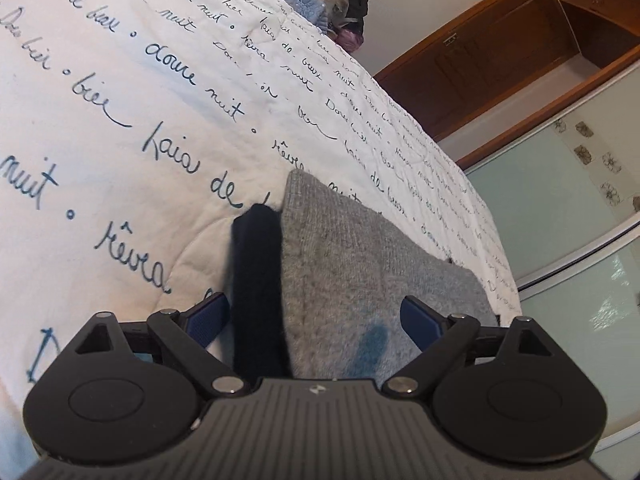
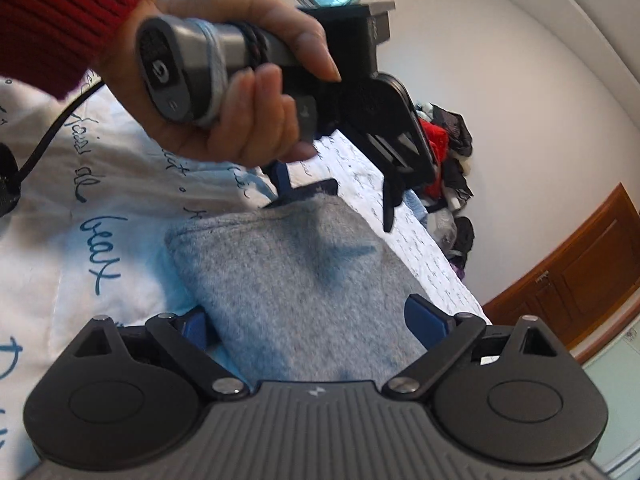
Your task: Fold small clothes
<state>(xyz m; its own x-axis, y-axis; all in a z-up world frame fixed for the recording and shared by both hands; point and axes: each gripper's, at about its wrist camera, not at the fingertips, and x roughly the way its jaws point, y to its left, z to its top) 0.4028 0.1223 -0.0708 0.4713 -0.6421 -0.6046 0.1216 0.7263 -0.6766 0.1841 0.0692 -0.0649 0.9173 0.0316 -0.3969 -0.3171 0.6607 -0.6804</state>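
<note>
The grey knit piece [image 1: 344,264] lies on the bed cover [image 1: 132,128], with a dark piece [image 1: 256,280] tucked beside it. The left gripper [image 1: 320,320] and right gripper [image 2: 316,324] both hang over the grey cloth with jaws wide apart, holding nothing. This looks like reaching in (no fold started yet). Next, each should pinch an edge and lift.
</note>
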